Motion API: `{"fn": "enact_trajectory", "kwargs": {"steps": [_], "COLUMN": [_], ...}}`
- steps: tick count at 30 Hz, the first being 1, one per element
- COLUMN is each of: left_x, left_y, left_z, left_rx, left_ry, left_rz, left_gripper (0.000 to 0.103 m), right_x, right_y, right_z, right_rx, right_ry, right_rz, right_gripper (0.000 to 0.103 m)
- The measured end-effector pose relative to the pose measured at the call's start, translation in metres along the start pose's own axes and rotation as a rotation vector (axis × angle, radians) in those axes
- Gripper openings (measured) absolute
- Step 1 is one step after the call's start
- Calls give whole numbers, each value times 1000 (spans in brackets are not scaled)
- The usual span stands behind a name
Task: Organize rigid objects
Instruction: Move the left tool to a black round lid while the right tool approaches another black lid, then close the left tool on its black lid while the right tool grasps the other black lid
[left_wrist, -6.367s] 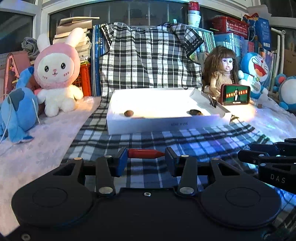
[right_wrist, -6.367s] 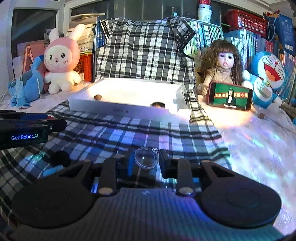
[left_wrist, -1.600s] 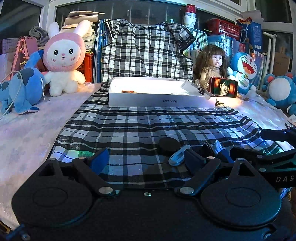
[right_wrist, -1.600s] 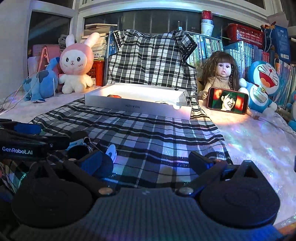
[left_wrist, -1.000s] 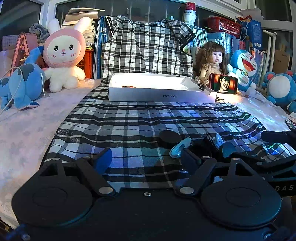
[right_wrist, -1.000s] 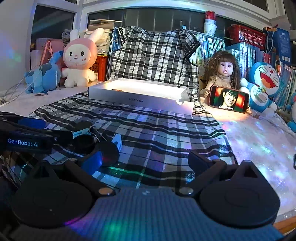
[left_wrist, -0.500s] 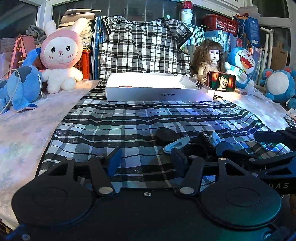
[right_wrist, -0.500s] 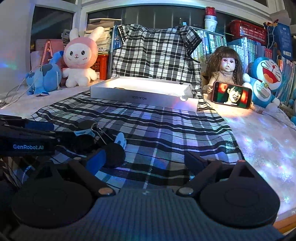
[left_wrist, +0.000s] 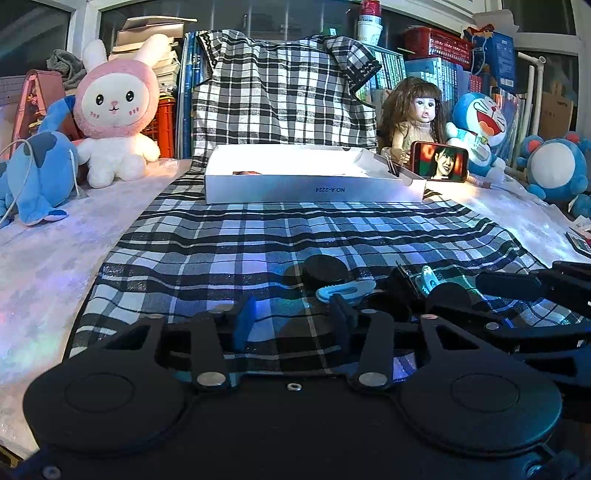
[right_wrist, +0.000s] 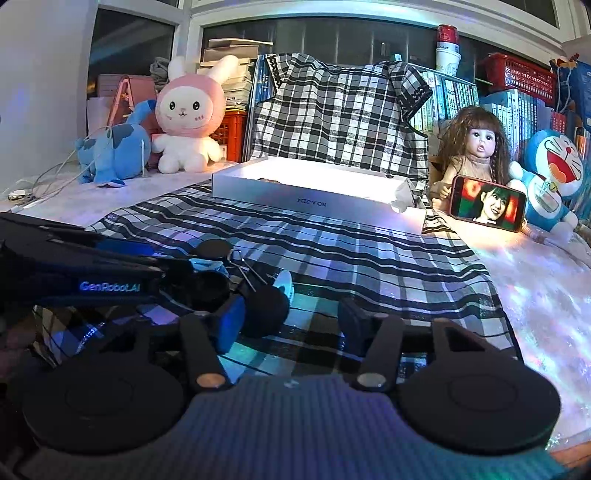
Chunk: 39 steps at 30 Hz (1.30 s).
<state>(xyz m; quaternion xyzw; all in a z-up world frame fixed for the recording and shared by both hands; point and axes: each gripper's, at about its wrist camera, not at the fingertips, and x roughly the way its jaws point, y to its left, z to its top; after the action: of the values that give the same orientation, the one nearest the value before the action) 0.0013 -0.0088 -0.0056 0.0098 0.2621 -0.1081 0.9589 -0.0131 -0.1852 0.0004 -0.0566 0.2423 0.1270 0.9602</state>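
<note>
Small items lie in a cluster on the plaid cloth (left_wrist: 258, 240): a black disc (left_wrist: 323, 267), a light-blue clip (left_wrist: 345, 290) and a black binder clip (left_wrist: 402, 284). My left gripper (left_wrist: 291, 319) is closing, with only cloth between its fingers and the clip just beyond its right fingertip. In the right wrist view a black round piece (right_wrist: 267, 308) sits between the closing jaws of my right gripper (right_wrist: 291, 319). It rests against the blue left pad (right_wrist: 231, 321), clear of the right one. A white box (left_wrist: 314, 190) stands at the far end.
A pink rabbit plush (left_wrist: 114, 110) and a blue plush (left_wrist: 37, 177) sit at the back left. A doll (left_wrist: 413, 114), a lit phone (left_wrist: 439, 166) and more blue plushes (left_wrist: 554, 170) stand at the back right. Books line the rear wall.
Both grippers' jaws have narrowed over the last second while the hands stayed nearly in place. The right gripper's left pad has come up against the black round piece.
</note>
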Motion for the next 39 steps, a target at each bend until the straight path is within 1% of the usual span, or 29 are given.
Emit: {"fn": "enact_trajectory", "kwargs": {"steps": [1,3,6,12,22,30,34,36,37,39], "left_x": [0,1,1,-2,-3,-15,-24,-24,-24,-24], "left_y": [0,-1,-3,-5,-2,-4,-7,-8,-8,-8], "left_z": [1,2,2,3,2,0,0,-1,-1,-2], "left_rx": [-2,-1,5,13,5,1,25,33,32,25], "left_ry": [-1,-1,-5,-20,-19,-31,-48,-48,-46,-40], "left_rz": [-5,-12,-17,3,1,-16,-18,-15,-14,-16], "left_gripper": [35,25,20,13,11,11,12,12,12,12], "right_x": [0,-1,-1,-3,-3,-7,-8,-6,-5,-2], "right_y": [0,0,-1,-8,-16,-12,-10,-5,-1,4], "right_z": [0,0,1,2,1,2,3,3,2,1], "right_rx": [3,9,24,52,84,95,72,37,17,-5], "right_ry": [0,-2,-6,-19,-11,-28,-31,-23,-18,-8], "right_rz": [1,2,2,-38,-59,-21,19,28,27,24], "right_gripper": [57,54,51,46,40,40,42,53,55,56]}}
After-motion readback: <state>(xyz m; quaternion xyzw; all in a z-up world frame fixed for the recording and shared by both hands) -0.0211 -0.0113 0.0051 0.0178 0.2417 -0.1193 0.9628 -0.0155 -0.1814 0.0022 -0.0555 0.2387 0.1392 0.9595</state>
